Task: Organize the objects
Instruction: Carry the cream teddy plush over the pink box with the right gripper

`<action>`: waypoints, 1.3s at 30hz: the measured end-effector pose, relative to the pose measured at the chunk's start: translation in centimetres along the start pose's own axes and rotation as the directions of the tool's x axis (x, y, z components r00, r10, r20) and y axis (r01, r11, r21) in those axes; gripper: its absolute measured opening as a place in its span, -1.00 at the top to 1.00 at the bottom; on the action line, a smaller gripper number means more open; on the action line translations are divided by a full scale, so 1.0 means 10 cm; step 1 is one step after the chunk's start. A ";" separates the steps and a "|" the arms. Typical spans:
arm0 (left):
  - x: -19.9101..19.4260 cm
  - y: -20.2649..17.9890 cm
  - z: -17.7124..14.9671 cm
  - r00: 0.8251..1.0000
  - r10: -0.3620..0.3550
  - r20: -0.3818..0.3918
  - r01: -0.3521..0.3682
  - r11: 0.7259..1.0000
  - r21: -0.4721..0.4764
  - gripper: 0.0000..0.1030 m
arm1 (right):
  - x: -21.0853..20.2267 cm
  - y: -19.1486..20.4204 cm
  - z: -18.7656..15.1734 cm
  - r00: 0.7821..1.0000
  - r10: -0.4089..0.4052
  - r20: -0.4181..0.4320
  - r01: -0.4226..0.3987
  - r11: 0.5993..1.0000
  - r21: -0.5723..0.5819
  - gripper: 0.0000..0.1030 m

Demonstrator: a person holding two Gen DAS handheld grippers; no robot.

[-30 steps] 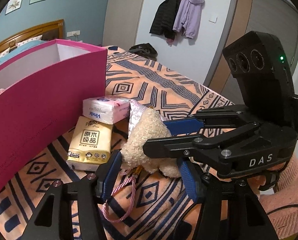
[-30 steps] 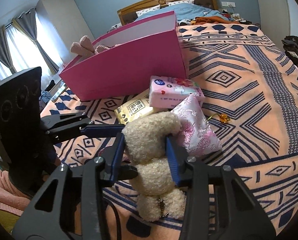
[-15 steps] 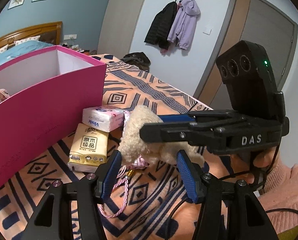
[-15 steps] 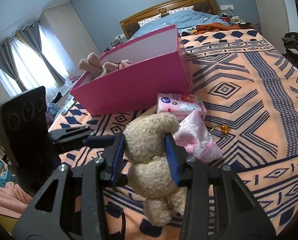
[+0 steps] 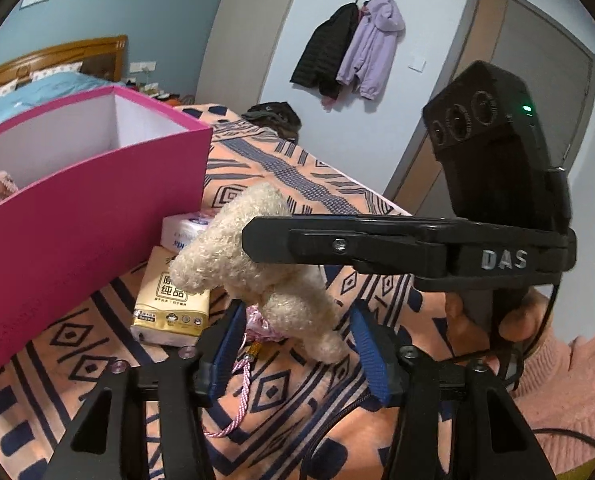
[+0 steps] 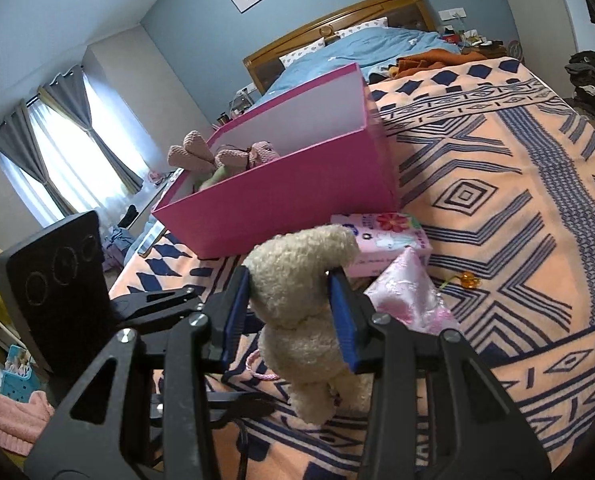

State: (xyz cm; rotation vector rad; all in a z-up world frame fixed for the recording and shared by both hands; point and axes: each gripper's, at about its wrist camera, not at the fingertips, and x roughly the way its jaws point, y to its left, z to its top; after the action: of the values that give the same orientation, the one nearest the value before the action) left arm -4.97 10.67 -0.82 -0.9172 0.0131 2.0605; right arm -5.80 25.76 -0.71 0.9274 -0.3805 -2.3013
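A cream plush toy (image 6: pixel 297 300) hangs above the patterned bedspread (image 6: pixel 497 200), and my right gripper (image 6: pixel 289 276) is shut on its upper body. The left wrist view shows the same toy (image 5: pixel 257 264) under the right gripper (image 5: pixel 257 240), with its lower end between the blue pads of my left gripper (image 5: pixel 297 308). Those jaws are closing, and I see no pad pressing on the toy. An open pink box (image 6: pixel 281 200) stands behind with knitted toys (image 6: pixel 217 156) inside. A yellow tissue pack (image 5: pixel 173 304), a flowered tissue pack (image 6: pixel 385 236) and a pink satin pouch (image 6: pixel 409 304) lie below.
A pink cord (image 5: pixel 233 400) trails from the pouch across the bedspread near my left fingers. A small orange trinket (image 6: pixel 467 278) lies to the right of the pouch. Dark clothes (image 5: pixel 273 114) sit at the bed's far edge. A person's pink sleeve (image 5: pixel 569 392) is at lower right.
The right gripper has lifted the plush toy off the bedspread and above the pouch. My left jaws have narrowed around the toy's lower end. Both views have tipped slightly upward.
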 end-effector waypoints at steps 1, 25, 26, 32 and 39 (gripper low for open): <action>0.01 0.02 0.01 1.000 0.004 -0.003 -0.004 1.000 -0.007 0.21 | 0.00 0.01 0.01 1.000 0.003 0.001 -0.003 1.000 -0.002 0.18; -0.33 0.24 0.64 0.984 0.149 0.099 -0.148 0.989 -0.020 0.45 | 0.17 0.26 0.79 0.992 0.102 0.080 -0.093 0.990 -0.108 0.16; -0.34 0.25 0.68 0.982 0.154 0.105 -0.153 0.988 -0.020 0.45 | 0.17 0.26 0.84 0.991 0.106 0.085 -0.096 0.989 -0.115 0.16; -0.31 0.37 0.91 0.975 0.188 0.121 -0.187 0.982 -0.018 0.45 | 0.26 0.28 1.05 0.990 0.111 0.090 -0.098 0.987 -0.131 0.14; -0.26 0.50 1.08 0.961 0.245 0.129 -0.245 0.969 -0.014 0.45 | 0.42 0.24 1.26 0.990 0.117 0.084 -0.106 0.986 -0.127 0.13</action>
State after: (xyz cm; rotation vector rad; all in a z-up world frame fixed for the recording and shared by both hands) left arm -14.07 9.19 7.13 -0.8117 0.0620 2.3464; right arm -15.91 21.63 7.17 0.7244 -0.3179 -2.2420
